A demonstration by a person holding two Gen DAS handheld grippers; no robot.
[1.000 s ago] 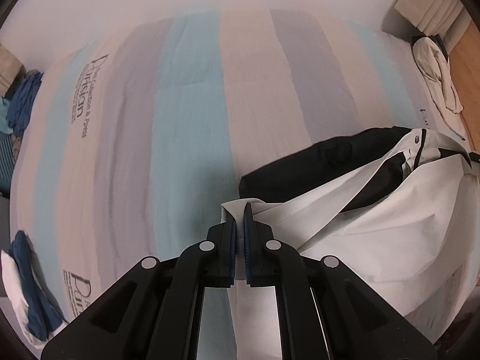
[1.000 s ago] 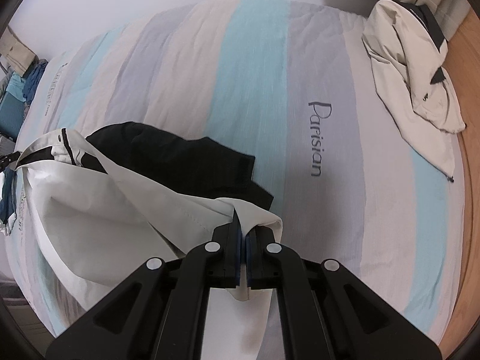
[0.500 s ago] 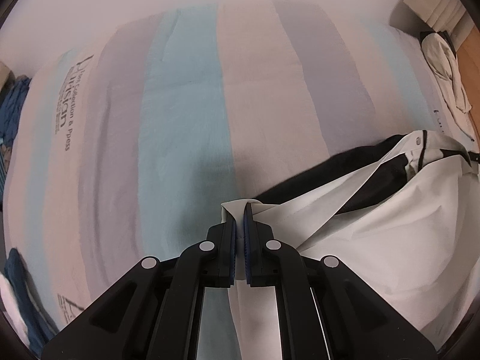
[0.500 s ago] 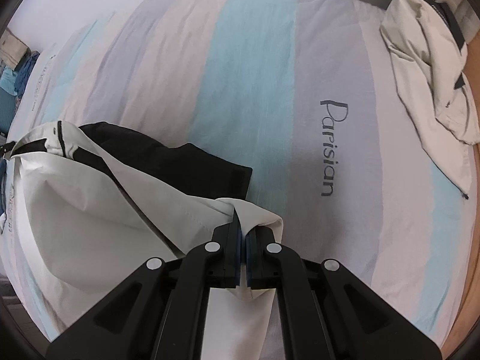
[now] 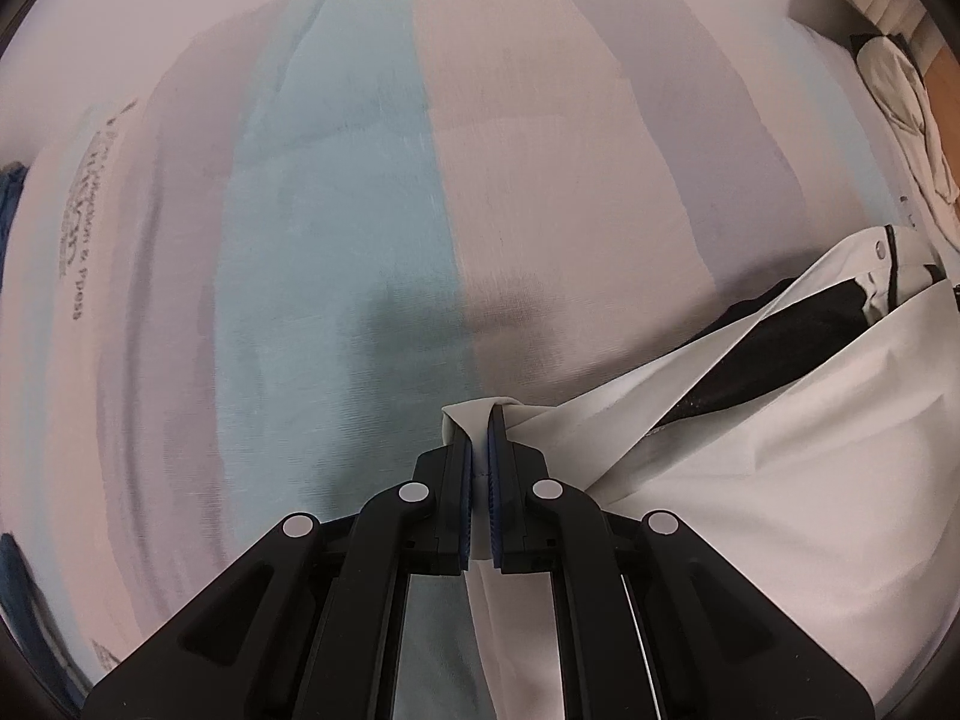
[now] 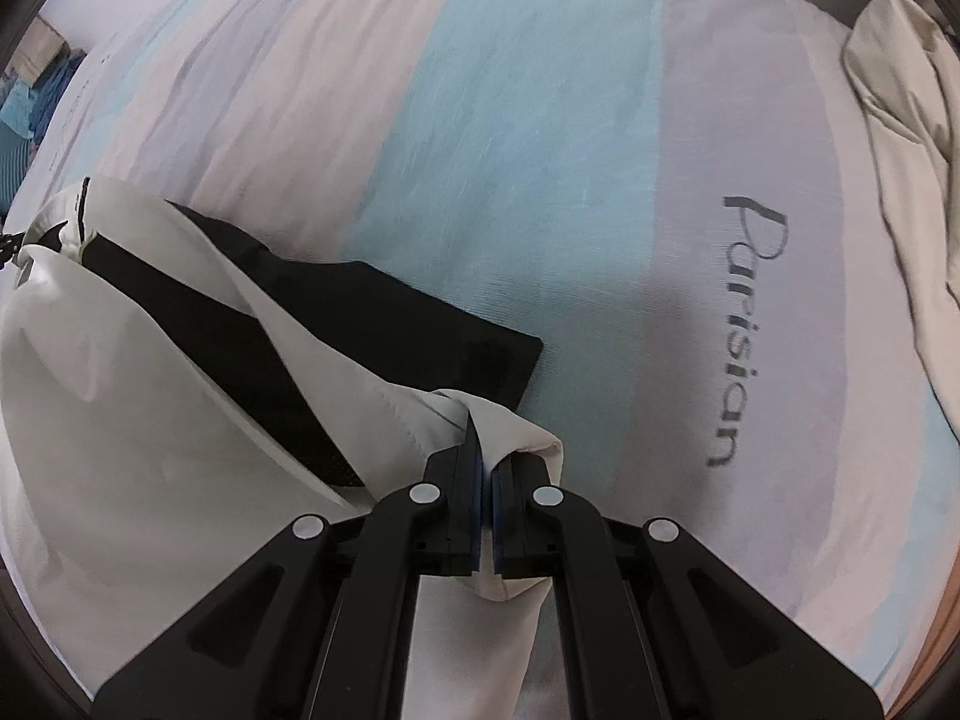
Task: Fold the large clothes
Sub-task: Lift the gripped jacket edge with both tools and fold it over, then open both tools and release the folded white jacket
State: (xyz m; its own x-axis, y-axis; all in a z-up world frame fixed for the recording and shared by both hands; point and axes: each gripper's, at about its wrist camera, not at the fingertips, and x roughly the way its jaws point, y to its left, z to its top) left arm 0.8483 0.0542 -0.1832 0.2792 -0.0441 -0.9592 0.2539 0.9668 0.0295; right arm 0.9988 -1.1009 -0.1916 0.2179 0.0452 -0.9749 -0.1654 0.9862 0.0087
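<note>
Both tongs are clenched on cloth: the left gripper (image 5: 479, 420) pinches one edge of the large white jacket with a black lining (image 5: 780, 468), and the right gripper (image 6: 483, 450) bites a bunched corner of the same garment (image 6: 150, 408), the pale fabric squeezed between each pair of blue pads. Both point steeply down at the bed cover striped in pale blue, beige and grey (image 5: 360, 240), whose printed lettering (image 6: 735, 330) shows to the right of the right gripper. The jacket hangs from the two grips and sags between them; whether its lower part rests on the cover cannot be told. A second, cream-coloured garment (image 6: 900, 150) lies crumpled near the bed's far edge, well apart. I judge the step in hand to be laying the garment out flat before any fold. The next move calls for keeping the held edge taut, setting it down without wrinkles, and only then letting go.
</note>
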